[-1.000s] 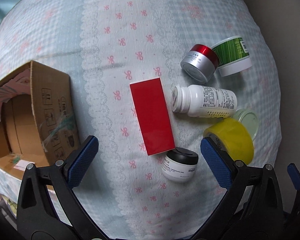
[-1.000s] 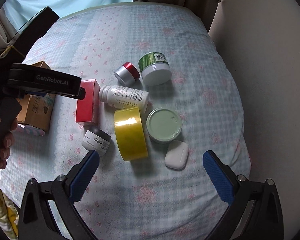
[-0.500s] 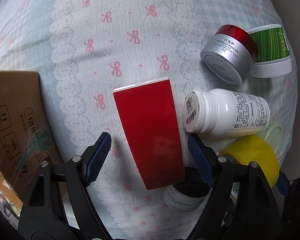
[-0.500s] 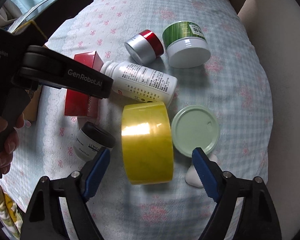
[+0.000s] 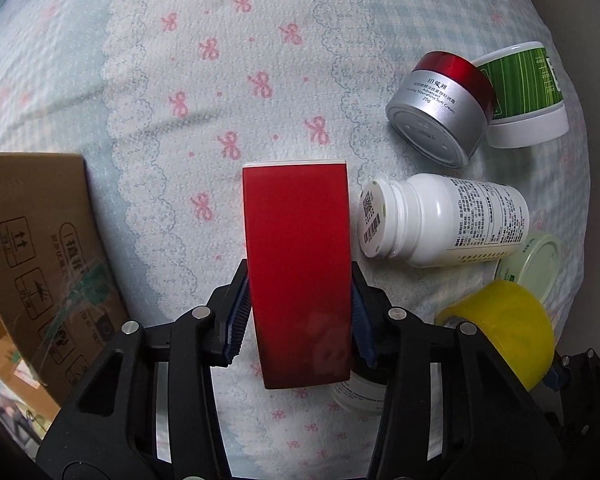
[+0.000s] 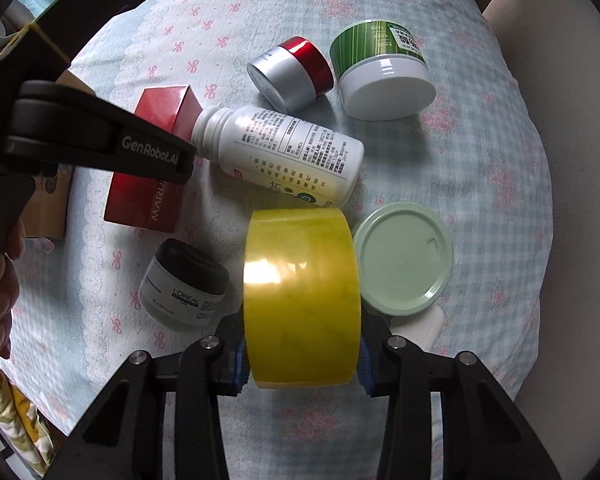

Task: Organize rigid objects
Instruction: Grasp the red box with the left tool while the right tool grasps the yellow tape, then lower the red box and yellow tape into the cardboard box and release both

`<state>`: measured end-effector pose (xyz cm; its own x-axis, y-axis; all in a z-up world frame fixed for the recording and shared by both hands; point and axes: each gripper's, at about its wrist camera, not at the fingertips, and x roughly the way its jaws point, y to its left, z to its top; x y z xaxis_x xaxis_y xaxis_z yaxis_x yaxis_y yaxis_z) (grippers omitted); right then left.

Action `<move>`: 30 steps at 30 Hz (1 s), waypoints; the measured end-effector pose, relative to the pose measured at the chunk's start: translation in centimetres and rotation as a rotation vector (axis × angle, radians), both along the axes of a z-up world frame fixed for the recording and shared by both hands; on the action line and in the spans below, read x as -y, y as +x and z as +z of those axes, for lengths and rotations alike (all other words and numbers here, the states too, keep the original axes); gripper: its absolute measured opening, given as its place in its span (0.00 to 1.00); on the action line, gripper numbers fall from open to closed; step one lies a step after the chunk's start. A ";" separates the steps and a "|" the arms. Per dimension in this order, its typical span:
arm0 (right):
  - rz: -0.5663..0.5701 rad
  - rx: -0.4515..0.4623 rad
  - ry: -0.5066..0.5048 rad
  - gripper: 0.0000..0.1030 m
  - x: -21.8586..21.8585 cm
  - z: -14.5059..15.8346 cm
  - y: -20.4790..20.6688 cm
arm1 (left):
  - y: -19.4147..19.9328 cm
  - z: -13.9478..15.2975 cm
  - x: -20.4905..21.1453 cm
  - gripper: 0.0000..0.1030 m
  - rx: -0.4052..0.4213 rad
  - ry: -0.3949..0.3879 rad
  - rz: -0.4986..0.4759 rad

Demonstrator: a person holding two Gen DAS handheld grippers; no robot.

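Left gripper (image 5: 298,320): we see its blue pads pressed on both long sides of the red box (image 5: 298,264), low in the centre of the left wrist view; it is clamped on it.
Left gripper writing: in the right wrist view, at left, we read "GenRobot.AI" in white on its black body.
Right gripper (image 6: 302,350): we see it closed on the yellow tape roll (image 6: 300,292), one pad at each flat side, low in the centre of the right wrist view.
Red box: one; it lies on the bedcover (image 5: 220,80), and its side reads "MARU", the rest hidden.
Yellow tape roll: one; we see no writing on it.
White bottle (image 6: 284,152): one, lying on its side just above the roll; small print we cannot read, and a barcode on the cap.
Black-lidded jar (image 6: 186,284): one, left of the roll, marked "L'OREAL".
Silver jar with red lid (image 5: 440,108): one, upper right in the left wrist view; we read "Nourishing Soft Cream" and "25g".
Green striped jar (image 6: 380,68): one, white lid, touching the silver jar; label too small to read.
Pale green lid (image 6: 404,260): one, flat, right of the roll.
White case (image 6: 424,324): one, partly hidden under the lid's lower edge.
Cardboard box (image 5: 40,248): one, at the left edge, with printed handling symbols.
Jars in total: three.
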<state>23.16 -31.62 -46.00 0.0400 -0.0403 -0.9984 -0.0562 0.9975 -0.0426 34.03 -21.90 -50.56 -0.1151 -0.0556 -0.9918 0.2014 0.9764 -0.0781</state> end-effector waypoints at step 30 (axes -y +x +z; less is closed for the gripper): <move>0.180 0.238 0.079 0.37 -8.4 23.6 0.5 | -6.7 27.2 -21.4 0.38 0.375 -0.212 0.202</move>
